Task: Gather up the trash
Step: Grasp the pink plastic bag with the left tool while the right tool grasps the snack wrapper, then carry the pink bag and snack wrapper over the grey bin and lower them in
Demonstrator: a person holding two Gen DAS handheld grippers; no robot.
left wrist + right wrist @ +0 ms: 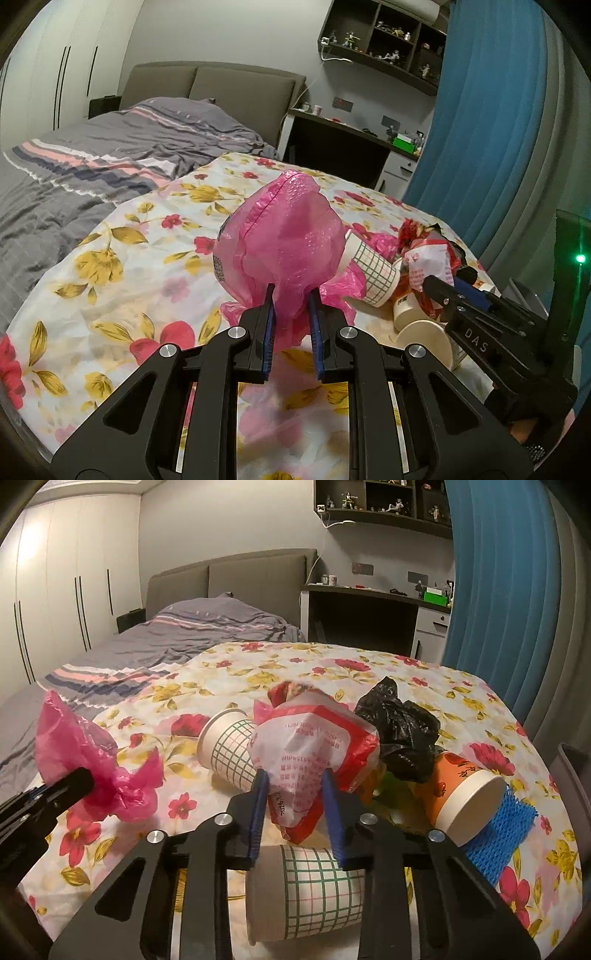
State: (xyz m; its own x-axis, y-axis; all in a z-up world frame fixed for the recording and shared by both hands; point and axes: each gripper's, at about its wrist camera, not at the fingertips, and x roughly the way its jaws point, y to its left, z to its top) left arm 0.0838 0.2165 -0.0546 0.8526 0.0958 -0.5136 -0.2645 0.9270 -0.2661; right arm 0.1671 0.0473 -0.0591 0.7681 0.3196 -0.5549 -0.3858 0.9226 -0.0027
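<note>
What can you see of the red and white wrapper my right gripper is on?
The red and white wrapper is a crumpled, thin plastic package, white with printed red text and red borders. The right gripper is shut on its lower part, both blue pads pressing its sides. It sits raised in the trash pile, against a grid-patterned paper cup on its left, with a crumpled black bag to its right. Its underside is hidden.

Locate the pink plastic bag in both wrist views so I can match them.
Left wrist view: the pink plastic bag fills the centre, pinched at its neck by the left hand-held gripper.
Right wrist view: it sits at the left edge, the same gripper entering from the left.
Shared landmark: the grid-patterned paper cup lying right of the bag.
</note>
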